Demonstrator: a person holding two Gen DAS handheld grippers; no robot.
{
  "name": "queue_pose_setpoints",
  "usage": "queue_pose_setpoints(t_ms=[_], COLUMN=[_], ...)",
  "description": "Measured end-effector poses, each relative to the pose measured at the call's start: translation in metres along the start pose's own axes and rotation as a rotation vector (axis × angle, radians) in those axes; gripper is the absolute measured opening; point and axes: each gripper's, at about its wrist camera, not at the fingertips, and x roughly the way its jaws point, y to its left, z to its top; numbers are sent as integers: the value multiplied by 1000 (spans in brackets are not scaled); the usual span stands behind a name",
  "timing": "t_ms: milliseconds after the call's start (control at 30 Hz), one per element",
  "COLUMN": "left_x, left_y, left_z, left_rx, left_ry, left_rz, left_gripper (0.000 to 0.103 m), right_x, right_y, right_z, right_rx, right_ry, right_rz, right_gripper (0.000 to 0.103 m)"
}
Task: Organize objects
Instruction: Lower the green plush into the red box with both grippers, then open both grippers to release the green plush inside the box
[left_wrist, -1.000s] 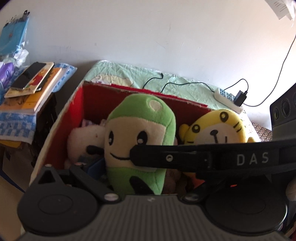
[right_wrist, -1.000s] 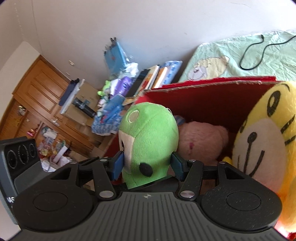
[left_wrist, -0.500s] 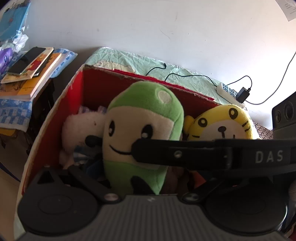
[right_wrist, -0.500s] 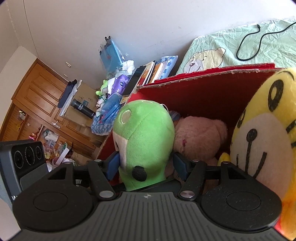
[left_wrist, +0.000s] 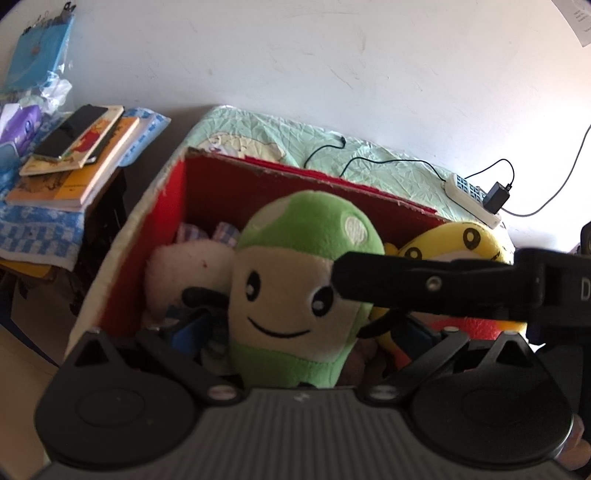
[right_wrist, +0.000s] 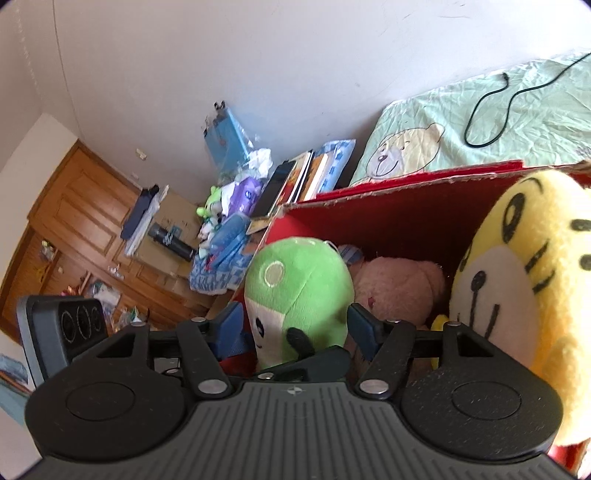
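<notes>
A green plush with a smiling cream face (left_wrist: 295, 295) stands upright in the red cardboard box (left_wrist: 221, 184). It sits between a pale pink plush (left_wrist: 184, 266) and a yellow tiger plush (left_wrist: 461, 240). My left gripper (left_wrist: 303, 332) is open wide, its blue pads well clear of the green plush's lower body on both sides. My right gripper (right_wrist: 297, 323) is open, its blue pads close beside the green plush (right_wrist: 295, 288). In the left wrist view, one of the right gripper's fingers (left_wrist: 424, 284) reaches in from the right and ends at the plush's eye.
The box (right_wrist: 388, 221) stands on a bed with a pale green sheet (left_wrist: 369, 158), where a power strip (left_wrist: 472, 199) and cables lie. On the left, a side table holds stacked books and a phone (left_wrist: 74, 162). Wooden cabinets (right_wrist: 74, 221) and clutter stand farther left.
The right gripper's finger has drawn back to the right across the green plush's face, and its pads have spread slightly. The plush has turned a little and sits lower in the box.
</notes>
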Motion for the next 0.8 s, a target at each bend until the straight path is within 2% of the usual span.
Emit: queue_pose_setpoints(t_ms=[333, 567, 800], left_x=[-31, -57, -79], left_y=[1, 1, -5], left_z=[7, 8, -6], left_rx=[22, 58, 122], left_ry=[-15, -43, -64], left_rz=[25, 22, 48], left_gripper=[102, 102, 102], right_x=[-20, -33, -44], right_y=[15, 26, 36], right_z=[-3, -20, -39], right_rx=[60, 77, 104], right_ry=[-63, -127, -175], right_rz=[-27, -57, -59], right_gripper=[65, 65, 65])
